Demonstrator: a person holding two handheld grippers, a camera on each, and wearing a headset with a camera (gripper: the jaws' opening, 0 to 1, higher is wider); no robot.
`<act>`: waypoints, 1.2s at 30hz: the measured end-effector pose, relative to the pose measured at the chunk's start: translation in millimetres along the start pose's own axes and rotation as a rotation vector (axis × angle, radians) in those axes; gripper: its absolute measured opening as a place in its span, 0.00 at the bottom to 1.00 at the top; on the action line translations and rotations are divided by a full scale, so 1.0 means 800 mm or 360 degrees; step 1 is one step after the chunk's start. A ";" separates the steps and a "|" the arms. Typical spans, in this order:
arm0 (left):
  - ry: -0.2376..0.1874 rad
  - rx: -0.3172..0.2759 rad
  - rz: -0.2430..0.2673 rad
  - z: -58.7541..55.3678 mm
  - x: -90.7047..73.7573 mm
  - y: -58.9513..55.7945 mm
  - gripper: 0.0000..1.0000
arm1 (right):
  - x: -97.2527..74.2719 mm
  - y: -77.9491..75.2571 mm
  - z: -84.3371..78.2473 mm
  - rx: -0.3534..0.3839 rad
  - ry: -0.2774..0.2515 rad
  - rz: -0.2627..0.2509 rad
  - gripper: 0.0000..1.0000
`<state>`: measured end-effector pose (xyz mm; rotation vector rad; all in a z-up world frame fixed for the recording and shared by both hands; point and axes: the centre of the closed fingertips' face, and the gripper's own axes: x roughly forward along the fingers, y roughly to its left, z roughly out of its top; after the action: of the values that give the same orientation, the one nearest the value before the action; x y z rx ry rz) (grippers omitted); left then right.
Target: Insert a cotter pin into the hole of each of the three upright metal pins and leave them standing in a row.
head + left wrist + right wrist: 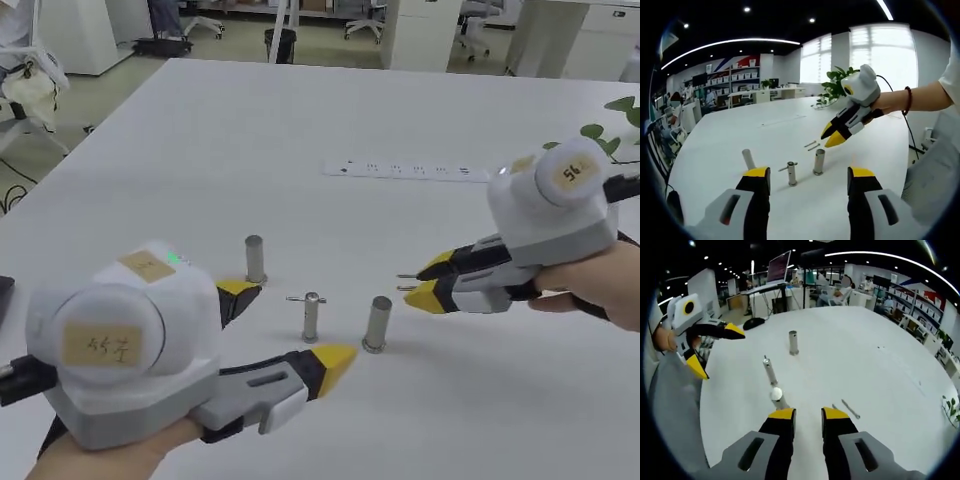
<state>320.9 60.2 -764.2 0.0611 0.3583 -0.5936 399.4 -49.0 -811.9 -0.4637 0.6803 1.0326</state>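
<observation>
The left gripper view shows plainly what the head view half hides. Two loose cotter pins [811, 145] lie flat on the white table [725, 145], just past the row and close beside the tips of the right gripper [829, 138]. In the head view their thin ends poke out to the left of those tips, and the rest sits behind the yellow fingers. In the right gripper view they lie on the table just right of its own jaws, not between them.

The three metal pins [255, 258] stand upright in a slightly crooked row between the two grippers. The middle pin [311, 322] has a cotter pin [300, 298] pushed crosswise through its top, and the other two have none. The right gripper view looks along the row from its end, with the nearest pin's top just ahead of its jaws.

The left gripper [288, 325] has its fingers spread wide with nothing between them, and the row is just ahead. The right gripper's fingers stand a narrow gap apart and pinch nothing.

Farther back on the table lies a white power strip [405, 168], with a leafy plant [615, 120] at the right edge. The left gripper view shows a bead bracelet [908, 100] on the wrist behind the right gripper. In the head view the left gripper's body covers the table's lower left.
</observation>
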 end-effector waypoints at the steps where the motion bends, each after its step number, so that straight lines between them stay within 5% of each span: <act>1: -0.0003 0.0002 0.0003 0.000 0.000 0.001 0.61 | 0.002 -0.005 -0.004 0.0005 0.0017 -0.0004 0.22; 18: -0.0020 0.0017 0.0046 -0.005 0.002 0.013 0.55 | 0.033 -0.054 -0.034 -0.0151 0.0221 -0.0037 0.20; 36: 0.0022 0.0004 0.0050 -0.016 -0.002 0.016 0.55 | 0.047 -0.069 -0.048 -0.0252 0.0370 0.0040 0.16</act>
<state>323.0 73.7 -776.6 0.0730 0.3691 -0.5628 450.0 -75.1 -863.5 -0.7224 0.8156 1.0706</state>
